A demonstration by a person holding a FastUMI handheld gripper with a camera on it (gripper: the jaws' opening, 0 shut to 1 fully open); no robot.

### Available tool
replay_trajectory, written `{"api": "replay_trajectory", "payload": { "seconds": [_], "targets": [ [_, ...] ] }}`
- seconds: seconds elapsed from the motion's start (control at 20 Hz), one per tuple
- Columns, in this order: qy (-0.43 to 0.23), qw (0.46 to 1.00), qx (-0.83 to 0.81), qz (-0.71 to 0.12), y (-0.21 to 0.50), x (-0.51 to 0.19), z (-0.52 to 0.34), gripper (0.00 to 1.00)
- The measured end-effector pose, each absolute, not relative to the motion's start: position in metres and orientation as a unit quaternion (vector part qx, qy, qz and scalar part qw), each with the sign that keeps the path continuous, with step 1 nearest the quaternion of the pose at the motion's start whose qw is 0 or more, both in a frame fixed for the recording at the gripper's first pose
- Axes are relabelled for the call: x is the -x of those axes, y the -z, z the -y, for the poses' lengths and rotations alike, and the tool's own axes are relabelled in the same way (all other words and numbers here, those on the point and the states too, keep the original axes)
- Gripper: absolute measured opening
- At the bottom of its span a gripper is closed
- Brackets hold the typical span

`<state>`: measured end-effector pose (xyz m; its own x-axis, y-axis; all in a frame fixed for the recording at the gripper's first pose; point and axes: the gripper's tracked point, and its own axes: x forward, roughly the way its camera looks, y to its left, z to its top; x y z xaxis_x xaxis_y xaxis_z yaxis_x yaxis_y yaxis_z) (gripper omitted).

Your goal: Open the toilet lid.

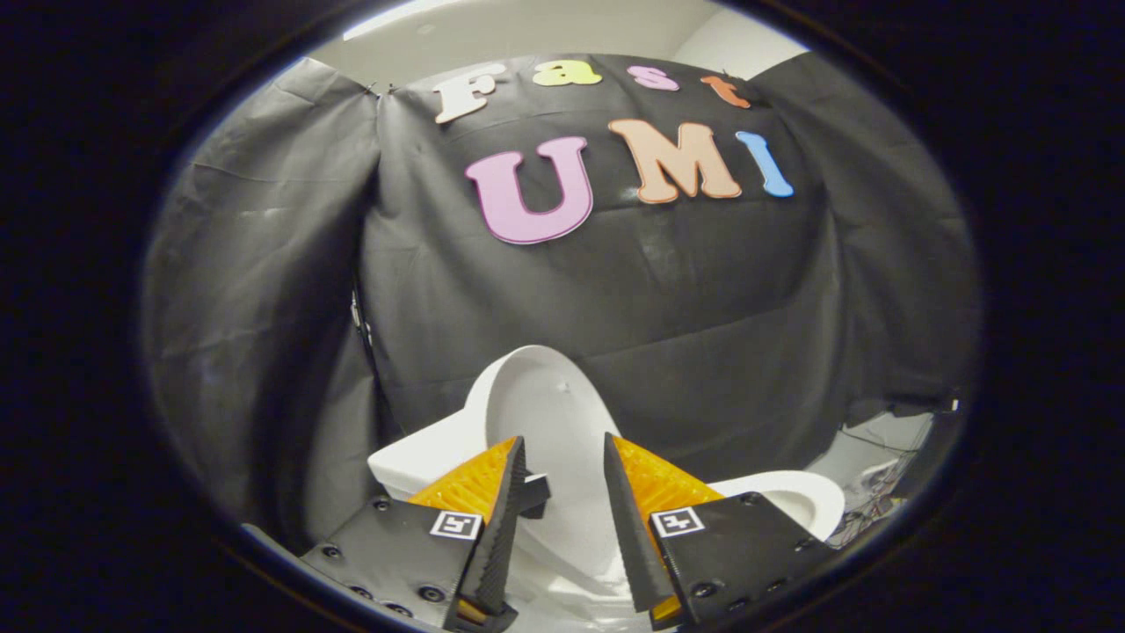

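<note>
While lid (536, 396) stands raised | one toilet (782, 494) | jaws apart, empty

White toilet lid (536, 404); tool (562, 492) fingers (646, 483) orange, ribbed black pads, black-white square markers.

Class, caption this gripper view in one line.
Open gripper faces the raised white toilet lid, its fingers apart.

Raised toilet lid (536, 396) just beyond the claw (562, 462), toilet bowl (791, 497) to its right, booth wall (668, 299) behind.
</note>
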<state>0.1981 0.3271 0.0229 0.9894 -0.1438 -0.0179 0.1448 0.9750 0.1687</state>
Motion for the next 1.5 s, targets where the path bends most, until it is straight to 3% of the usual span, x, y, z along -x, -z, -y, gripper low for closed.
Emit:
{"api": "replay_trajectory", "payload": {
  "seconds": [0.3,0.55,0.75,0.95,1.5],
  "targets": [
    [0.082,0.995,-0.055,-0.025,-0.028,-0.186,-0.251,0.56],
    [0.029,0.998,-0.036,-0.031,-0.032,-0.163,-0.197,0.55],
    [0.023,0.999,-0.031,-0.021,-0.036,-0.145,-0.146,0.54],
    [-0.036,0.999,-0.028,-0.008,-0.036,-0.126,-0.127,0.53],
    [-0.006,0.999,0.015,-0.041,0.010,-0.091,-0.037,0.57]
  ]
}}
